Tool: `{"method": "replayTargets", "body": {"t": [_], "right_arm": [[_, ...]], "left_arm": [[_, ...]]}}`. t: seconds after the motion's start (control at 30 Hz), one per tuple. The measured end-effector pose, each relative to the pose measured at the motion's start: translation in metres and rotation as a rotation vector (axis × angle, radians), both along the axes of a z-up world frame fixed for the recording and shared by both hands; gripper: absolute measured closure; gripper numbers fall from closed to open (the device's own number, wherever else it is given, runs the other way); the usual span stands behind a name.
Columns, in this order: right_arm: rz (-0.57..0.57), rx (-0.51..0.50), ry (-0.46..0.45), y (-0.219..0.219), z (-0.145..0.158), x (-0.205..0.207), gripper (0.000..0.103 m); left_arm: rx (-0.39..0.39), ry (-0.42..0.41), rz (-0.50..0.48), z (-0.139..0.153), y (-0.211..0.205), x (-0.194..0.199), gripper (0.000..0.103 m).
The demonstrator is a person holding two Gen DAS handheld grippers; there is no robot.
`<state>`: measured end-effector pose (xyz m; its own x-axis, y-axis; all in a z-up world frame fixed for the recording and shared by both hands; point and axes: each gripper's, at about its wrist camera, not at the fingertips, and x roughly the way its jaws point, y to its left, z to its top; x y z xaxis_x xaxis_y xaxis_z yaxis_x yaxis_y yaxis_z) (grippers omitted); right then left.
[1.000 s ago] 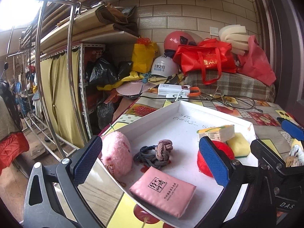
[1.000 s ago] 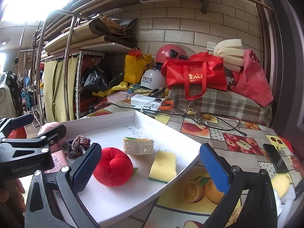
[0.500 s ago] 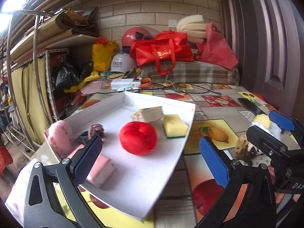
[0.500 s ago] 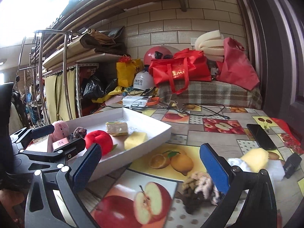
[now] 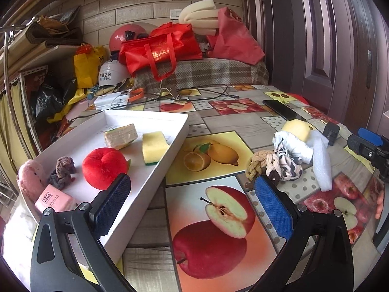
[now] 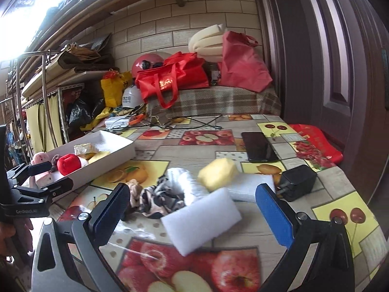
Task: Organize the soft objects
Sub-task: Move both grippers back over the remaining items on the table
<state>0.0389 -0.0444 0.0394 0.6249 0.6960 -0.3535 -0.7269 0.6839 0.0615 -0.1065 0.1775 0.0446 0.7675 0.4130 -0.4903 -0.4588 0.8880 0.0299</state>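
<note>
Both claws apart, nothing held, over worktop [image 5: 218, 126].
L claw [image 5: 192, 202] beside white tray [image 5: 155, 180]; R claw [image 6: 194, 209] above white foam block [image 6: 201, 221], near scrunchies [image 6: 158, 197].

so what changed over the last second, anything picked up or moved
Both views swung right, off the white tray toward the loose pile on the table. The right hand-held gripper now frames the white foam block; the left hand-held gripper is over the tablecloth. Both stay open and empty. Tray contents unchanged.
</note>
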Motion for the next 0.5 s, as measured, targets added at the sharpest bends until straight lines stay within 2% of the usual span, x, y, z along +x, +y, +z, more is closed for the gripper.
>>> {"method": "replayTargets", "body": {"t": [0.13,0.27,0.37,0.5], "right_arm": [[0.001,-0.019,0.1,-0.025,-0.007,0.02,0.0],[0.064,-0.035,0.203,-0.038,-0.013,0.033,0.0],[0.102,-0.046,0.257,-0.037,-0.019,0.04,0.0],[0.148,-0.085,0.31,-0.029,-0.026,0.044,0.0]], "left_arm": [[-0.053,0.057,-0.075,-0.007,-0.01,0.024,0.0],[0.014,0.125,-0.15,-0.011,-0.035,0.042,0.0],[0.056,0.144,-0.162,-0.012,-0.044,0.044,0.0],[0.017,0.171,-0.157,-0.015,-0.036,0.049,0.0]]}}
